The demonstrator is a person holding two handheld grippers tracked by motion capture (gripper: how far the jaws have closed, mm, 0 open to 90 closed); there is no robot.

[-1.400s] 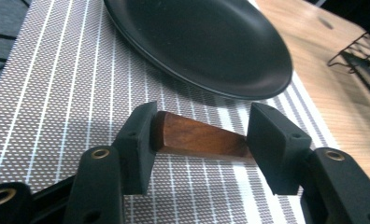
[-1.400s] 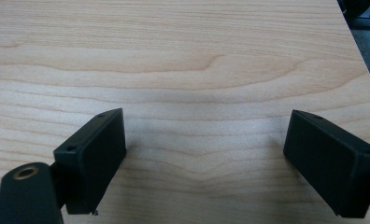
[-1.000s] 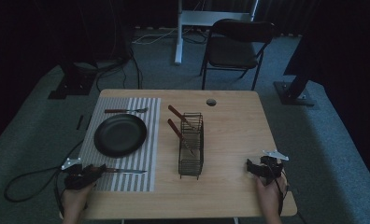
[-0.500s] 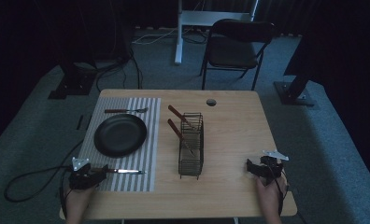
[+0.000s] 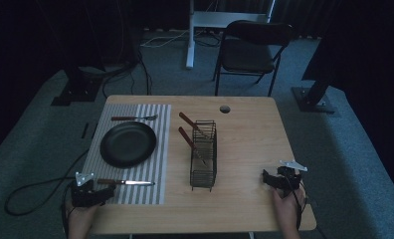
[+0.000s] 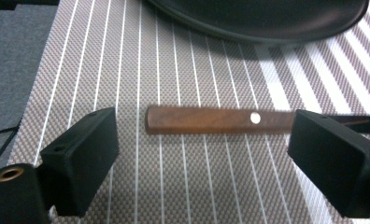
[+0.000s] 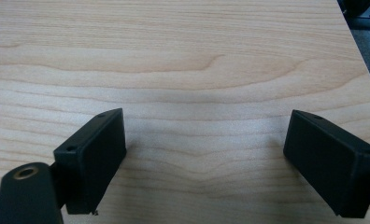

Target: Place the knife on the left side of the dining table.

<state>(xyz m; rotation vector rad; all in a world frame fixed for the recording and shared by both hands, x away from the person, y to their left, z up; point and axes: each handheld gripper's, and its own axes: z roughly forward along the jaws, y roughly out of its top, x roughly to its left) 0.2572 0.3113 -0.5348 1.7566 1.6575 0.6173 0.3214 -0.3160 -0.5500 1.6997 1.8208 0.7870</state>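
Gaping wide, left gripper (image 6: 202,154) held nothing, knife (image 6: 220,120) handle lay between jaws on mat (image 6: 127,70) | right gripper (image 7: 204,158) wide apart, empty, over table (image 7: 197,56)

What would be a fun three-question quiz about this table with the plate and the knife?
1. True or false: the knife lies on the striped mat.
2. Which is nearest the knife's wooden handle? A) left hand-held gripper B) right hand-held gripper C) chair
3. Fill in: the fork lies beyond the black ____.

Key: 1 true. 2 A, its jaws open either side of the handle. 3 plate.
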